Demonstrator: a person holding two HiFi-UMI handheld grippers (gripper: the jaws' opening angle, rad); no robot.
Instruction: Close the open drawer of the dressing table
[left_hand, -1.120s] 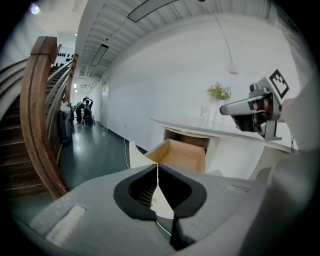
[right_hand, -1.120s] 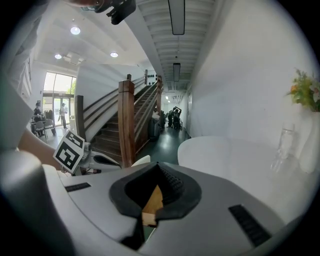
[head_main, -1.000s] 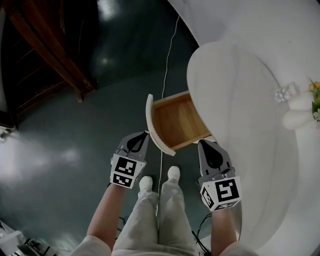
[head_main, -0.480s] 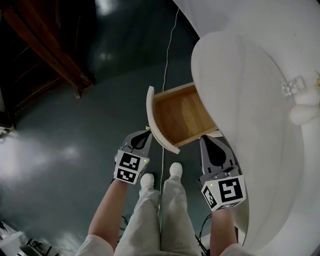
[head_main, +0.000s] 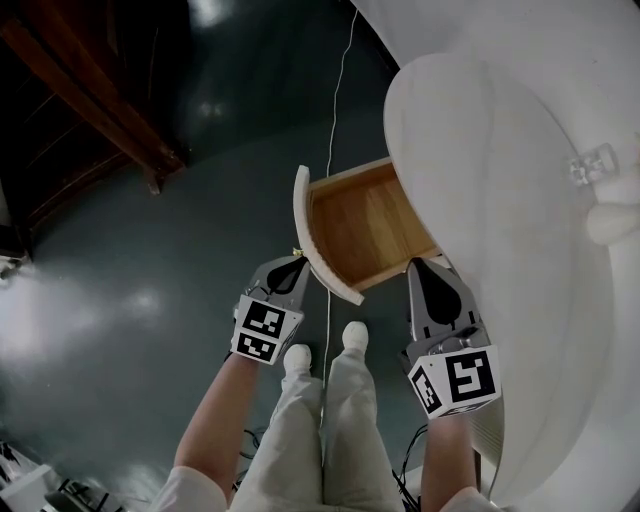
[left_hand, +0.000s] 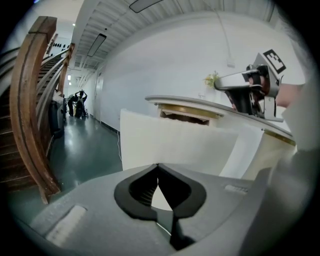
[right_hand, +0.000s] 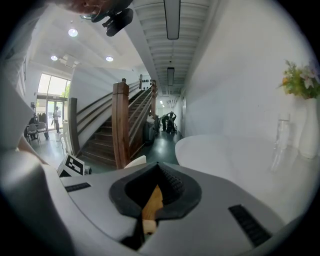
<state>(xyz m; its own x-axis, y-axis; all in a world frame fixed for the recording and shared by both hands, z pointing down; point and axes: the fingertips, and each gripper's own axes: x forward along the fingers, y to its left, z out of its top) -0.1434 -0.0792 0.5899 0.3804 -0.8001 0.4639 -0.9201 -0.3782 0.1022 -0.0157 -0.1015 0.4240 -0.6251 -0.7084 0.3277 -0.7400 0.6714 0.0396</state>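
Your drawer (head_main: 365, 222) is open, sticking out from under the dressing table (head_main: 480, 130) over the dark floor (head_main: 150, 300). Its back end is tucked under the white top, so you can't see how deep it goes. The curved white drawer front (head_main: 312, 240) faces your left gripper (head_main: 298, 262), whose tip sits right at the near end of that front. From the head view I honestly can't tell if it's touching or just beside it.

In the left gripper view the front fills the middle and the jaw tips (left_hand: 158, 165) are pinched together with nothing between them; only white panel shows through the gap lower down. The right gripper (head_main: 425, 265) is at the drawer's other near corner, close to the table edge. It's closed too (right_hand: 158, 164), holding nothing, with a sliver of the wooden drawer peeking through behind the jaws.

The vase (head_main: 612, 222) and the glass (head_main: 595, 160) on the table are cut off at the frame edge in the head view; the right gripper view shows them better, with flowers on top. The people (right_hand: 169, 121) down the corridor are too small to make out.

No readable writing anywhere, just black-and-white square patterns on the marker cubes (head_main: 458, 380).
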